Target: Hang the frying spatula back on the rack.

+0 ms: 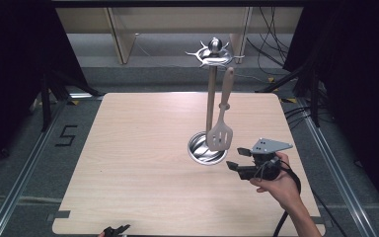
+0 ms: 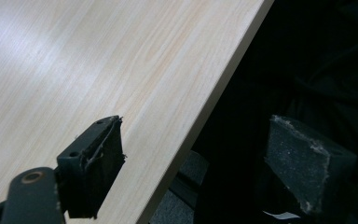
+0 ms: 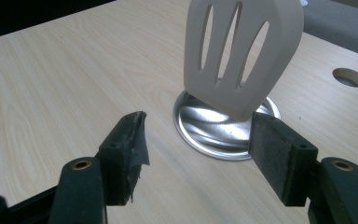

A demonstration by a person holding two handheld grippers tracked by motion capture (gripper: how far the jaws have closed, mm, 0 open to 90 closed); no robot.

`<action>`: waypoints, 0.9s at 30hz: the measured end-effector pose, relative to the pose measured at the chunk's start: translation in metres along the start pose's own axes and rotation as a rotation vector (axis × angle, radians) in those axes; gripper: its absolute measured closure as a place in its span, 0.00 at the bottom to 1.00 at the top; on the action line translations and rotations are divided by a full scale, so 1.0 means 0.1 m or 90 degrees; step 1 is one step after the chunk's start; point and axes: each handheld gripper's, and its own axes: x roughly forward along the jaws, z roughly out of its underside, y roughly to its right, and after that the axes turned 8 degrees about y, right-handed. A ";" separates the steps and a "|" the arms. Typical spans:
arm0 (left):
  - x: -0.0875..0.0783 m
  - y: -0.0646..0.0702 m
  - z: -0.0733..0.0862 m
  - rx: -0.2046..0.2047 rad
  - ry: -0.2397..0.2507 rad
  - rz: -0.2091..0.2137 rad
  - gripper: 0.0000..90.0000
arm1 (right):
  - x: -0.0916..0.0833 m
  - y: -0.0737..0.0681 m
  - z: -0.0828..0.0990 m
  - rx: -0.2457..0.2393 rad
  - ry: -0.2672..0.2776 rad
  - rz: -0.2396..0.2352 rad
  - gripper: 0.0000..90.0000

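Note:
A metal utensil stand rises from a round shiny base point(image 1: 206, 148) on the wooden table point(image 1: 138, 148), with a pole point(image 1: 210, 98) and a ring of hooks point(image 1: 214, 53) on top. A pale slotted spatula point(image 1: 221, 131) hangs from one hook, its blade just over the base. My right gripper point(image 1: 234, 158) sits right of the base, pointing left, open and holding nothing. In the right gripper view the spatula blade point(image 3: 242, 51) hangs just beyond my open right gripper point(image 3: 200, 140), over the base point(image 3: 205, 126). My left gripper point(image 1: 116, 230) is at the table's near edge, open.
In the left gripper view the table's edge point(image 2: 214, 102) runs between the jaws of my left gripper point(image 2: 200, 158), with dark floor beyond. A round hole point(image 3: 349, 77) is cut in the tabletop past the stand. Cables and frame legs lie behind the table.

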 end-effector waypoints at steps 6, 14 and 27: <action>0.00 0.00 0.00 0.000 0.002 0.002 0.20 | -0.02 0.01 0.04 -0.015 -0.003 -0.008 0.41; 0.00 0.01 0.01 -0.001 0.004 0.006 0.20 | -0.03 -0.01 0.08 -0.020 -0.008 -0.010 0.41; -0.01 0.02 0.01 0.002 0.003 0.010 0.20 | -0.05 -0.04 0.16 -0.023 -0.023 -0.006 0.40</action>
